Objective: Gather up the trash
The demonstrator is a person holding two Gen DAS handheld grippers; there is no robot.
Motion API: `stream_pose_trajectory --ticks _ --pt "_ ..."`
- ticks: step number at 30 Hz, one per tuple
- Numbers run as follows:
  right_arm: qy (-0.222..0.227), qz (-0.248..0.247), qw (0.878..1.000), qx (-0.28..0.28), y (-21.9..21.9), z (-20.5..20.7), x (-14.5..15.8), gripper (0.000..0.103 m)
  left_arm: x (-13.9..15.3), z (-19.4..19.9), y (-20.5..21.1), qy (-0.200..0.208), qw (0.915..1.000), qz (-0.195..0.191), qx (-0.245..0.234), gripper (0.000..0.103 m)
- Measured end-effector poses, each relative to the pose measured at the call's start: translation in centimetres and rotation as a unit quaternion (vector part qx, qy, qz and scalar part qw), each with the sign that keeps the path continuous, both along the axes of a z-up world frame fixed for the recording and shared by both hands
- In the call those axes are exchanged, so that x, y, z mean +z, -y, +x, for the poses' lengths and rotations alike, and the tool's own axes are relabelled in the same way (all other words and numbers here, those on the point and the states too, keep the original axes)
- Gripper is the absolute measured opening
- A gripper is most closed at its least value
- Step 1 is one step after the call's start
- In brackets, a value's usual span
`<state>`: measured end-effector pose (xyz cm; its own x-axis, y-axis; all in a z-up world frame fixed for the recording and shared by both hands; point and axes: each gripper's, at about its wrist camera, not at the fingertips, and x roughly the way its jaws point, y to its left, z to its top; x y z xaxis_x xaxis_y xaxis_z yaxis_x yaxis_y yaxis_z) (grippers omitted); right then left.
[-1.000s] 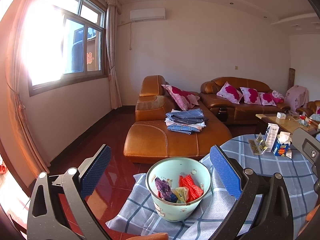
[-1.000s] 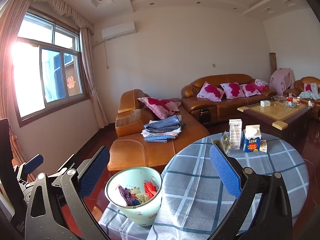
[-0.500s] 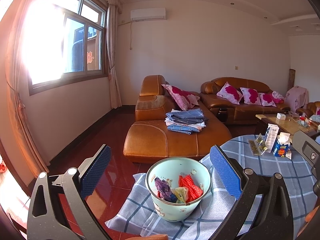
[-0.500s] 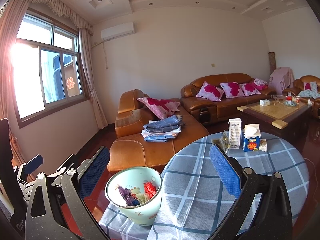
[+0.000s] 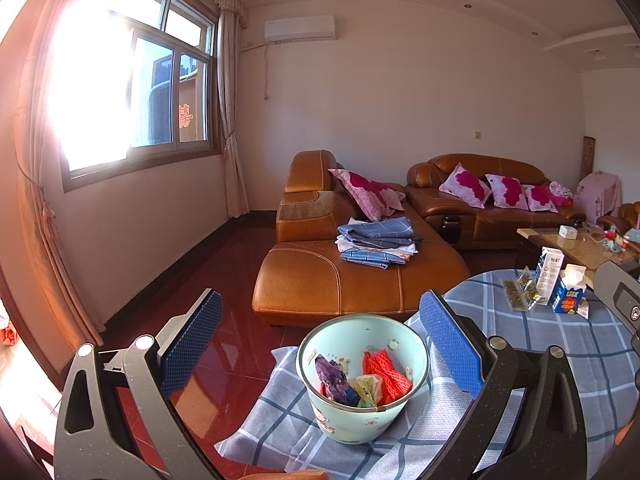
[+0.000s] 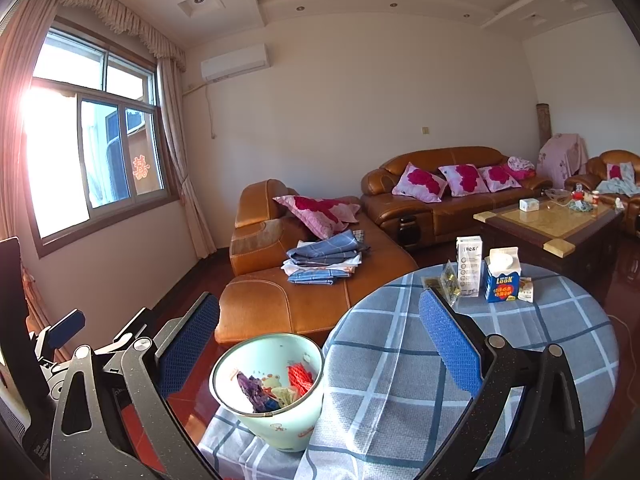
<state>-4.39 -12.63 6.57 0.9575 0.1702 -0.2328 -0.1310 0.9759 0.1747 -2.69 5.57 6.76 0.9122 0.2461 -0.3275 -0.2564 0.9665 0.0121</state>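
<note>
No shift: round glossy bin (image 5: 362, 376), ribbed tools agape.

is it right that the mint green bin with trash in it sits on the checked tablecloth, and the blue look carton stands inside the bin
Not quite. The bin does sit on the checked tablecloth with trash in it, but the blue carton stands on the table's far side, outside the bin, as the right wrist view shows.
</note>
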Motion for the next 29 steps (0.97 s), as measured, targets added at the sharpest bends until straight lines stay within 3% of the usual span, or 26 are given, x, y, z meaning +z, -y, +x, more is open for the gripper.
stream_pose_trajectory --ticks 20,29 --pt "-0.007 0.001 1.000 -0.002 -0.1 0.1 -0.4 0.098 -0.6 0.8 -0.7 -0.021 0.9994 -0.028 -0.007 0.097" --pt "-0.015 0.001 1.000 -0.003 0.0 0.4 -0.6 0.098 -0.9 1.1 -0.4 -0.024 0.9994 -0.021 -0.012 0.097"
